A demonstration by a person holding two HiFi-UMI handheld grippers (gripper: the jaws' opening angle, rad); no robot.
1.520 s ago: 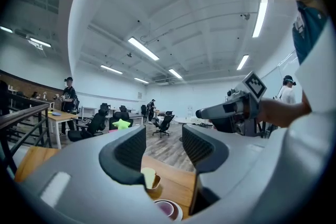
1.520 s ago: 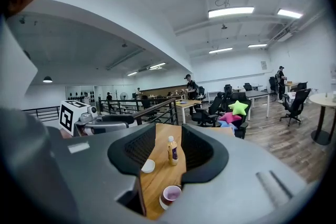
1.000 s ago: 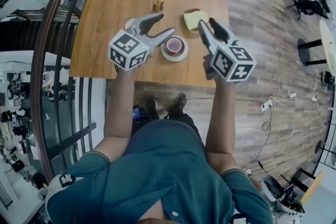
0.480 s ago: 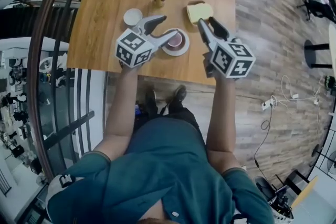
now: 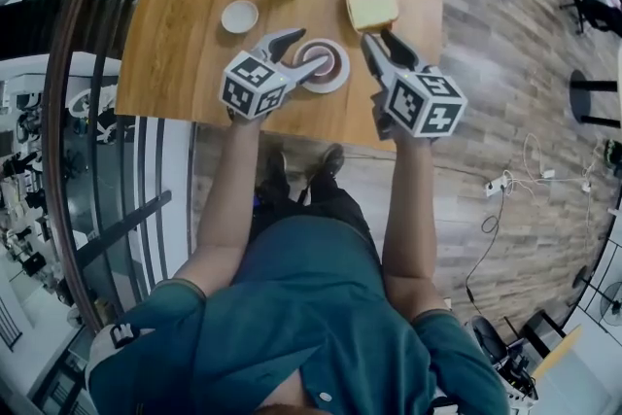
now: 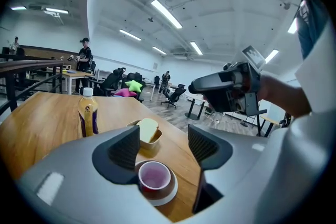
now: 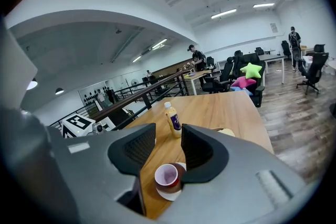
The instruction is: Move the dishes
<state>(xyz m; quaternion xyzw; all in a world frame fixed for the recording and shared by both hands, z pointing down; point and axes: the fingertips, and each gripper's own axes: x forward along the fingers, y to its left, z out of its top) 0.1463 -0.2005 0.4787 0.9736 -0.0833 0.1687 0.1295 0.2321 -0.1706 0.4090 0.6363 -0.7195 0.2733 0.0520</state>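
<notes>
While its jaws have just been opening, gripping nothing, the left gripper (image 5: 309, 51) hovers by a maroon cup (image 5: 328, 59) on a white saucer (image 5: 339, 78); the right gripper (image 5: 379, 41) holds its jaws released, empty.

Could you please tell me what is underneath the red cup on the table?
A white saucer sits under the cup, its rim showing around the base, and it rests on the wooden table. The saucer's centre is covered by the cup.
</notes>
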